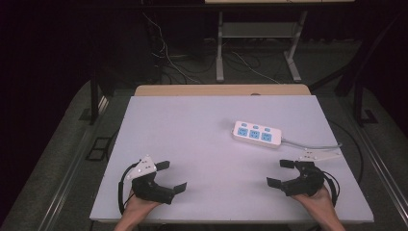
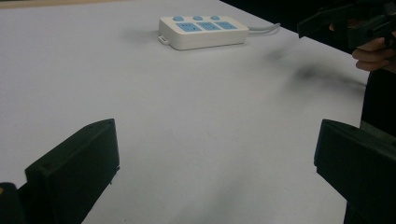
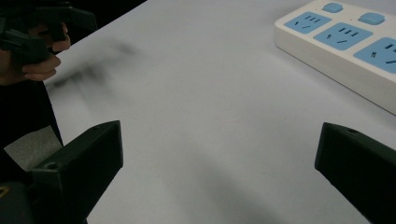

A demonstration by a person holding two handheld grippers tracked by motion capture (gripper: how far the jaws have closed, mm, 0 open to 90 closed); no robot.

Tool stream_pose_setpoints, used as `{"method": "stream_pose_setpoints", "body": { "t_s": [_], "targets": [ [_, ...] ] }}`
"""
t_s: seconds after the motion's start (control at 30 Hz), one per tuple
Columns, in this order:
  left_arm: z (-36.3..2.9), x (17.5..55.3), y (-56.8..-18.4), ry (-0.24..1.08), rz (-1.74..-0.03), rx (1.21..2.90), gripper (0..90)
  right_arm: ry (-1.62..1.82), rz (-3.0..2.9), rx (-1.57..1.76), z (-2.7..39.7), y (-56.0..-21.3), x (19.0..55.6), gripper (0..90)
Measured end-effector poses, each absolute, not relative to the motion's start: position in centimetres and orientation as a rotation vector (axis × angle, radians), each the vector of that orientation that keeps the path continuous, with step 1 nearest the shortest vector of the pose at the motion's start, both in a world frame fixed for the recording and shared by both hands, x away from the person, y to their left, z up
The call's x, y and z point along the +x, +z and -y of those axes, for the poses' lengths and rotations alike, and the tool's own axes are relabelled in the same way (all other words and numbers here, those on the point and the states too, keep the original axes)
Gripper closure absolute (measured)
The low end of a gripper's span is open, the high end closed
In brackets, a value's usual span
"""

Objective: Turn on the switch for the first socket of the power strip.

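Counted on the white bench [image 1: 192, 144]: one power strip [image 1: 257, 134], cream body, three blue sockets in a row, three blue buttons beside them, one grey cable [image 1: 312, 145] running off to the right edge. Two hand-held grippers, one per hand.

Left hand-held gripper [image 1: 174, 177], near the front edge at left: jaws spread wide, nothing between them, no contact with any object; bare bench surface seen between the jaws in the left gripper view. Power strip [image 2: 203, 31] well apart, far across the bench.

Power strip right of centre, lying flat, long side angled slightly toward the right front.

Right hand-held gripper [image 1: 280, 173], near the front edge at right: jaws likewise spread wide, empty, touching nothing. Power strip [image 3: 345, 44] near, ahead and to the upper right in the right gripper view, apart from the jaws.
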State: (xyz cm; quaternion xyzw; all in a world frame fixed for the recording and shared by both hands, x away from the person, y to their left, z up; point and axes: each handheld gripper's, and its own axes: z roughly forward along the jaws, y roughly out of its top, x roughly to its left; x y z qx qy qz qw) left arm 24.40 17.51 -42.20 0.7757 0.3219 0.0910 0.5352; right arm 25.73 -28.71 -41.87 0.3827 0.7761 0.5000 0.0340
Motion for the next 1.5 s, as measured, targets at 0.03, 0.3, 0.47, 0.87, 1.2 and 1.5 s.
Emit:
{"method": "stream_pose_setpoints", "body": {
  "t_s": [0.03,0.3,0.47,0.87,1.2,1.5],
  "targets": [
    [-17.48,24.38,-42.2,0.215,-0.764,1.851,0.0,1.536,-2.387,1.174,28.72,-41.86,25.71,0.7],
    [-17.39,24.31,-42.21,0.212,-0.763,1.853,0.0,1.536,-2.389,1.178,28.82,-41.8,25.62,0.7],
    [-17.41,24.35,-42.23,0.211,-0.764,1.854,0.0,1.535,-2.393,1.182,28.88,-41.81,25.66,0.7],
    [-17.51,24.37,-42.19,0.214,-0.762,1.853,0.0,1.526,-2.41,1.196,28.95,-41.88,25.66,0.7],
    [-17.65,24.38,-42.2,0.214,-0.767,1.851,0.0,1.506,-2.439,1.216,28.63,-41.66,25.8,0.7],
    [-17.63,24.41,-42.3,0.206,-0.769,1.855,0.0,1.49,-2.461,1.218,28.64,-40.97,26.53,0.7]
  ]
}}
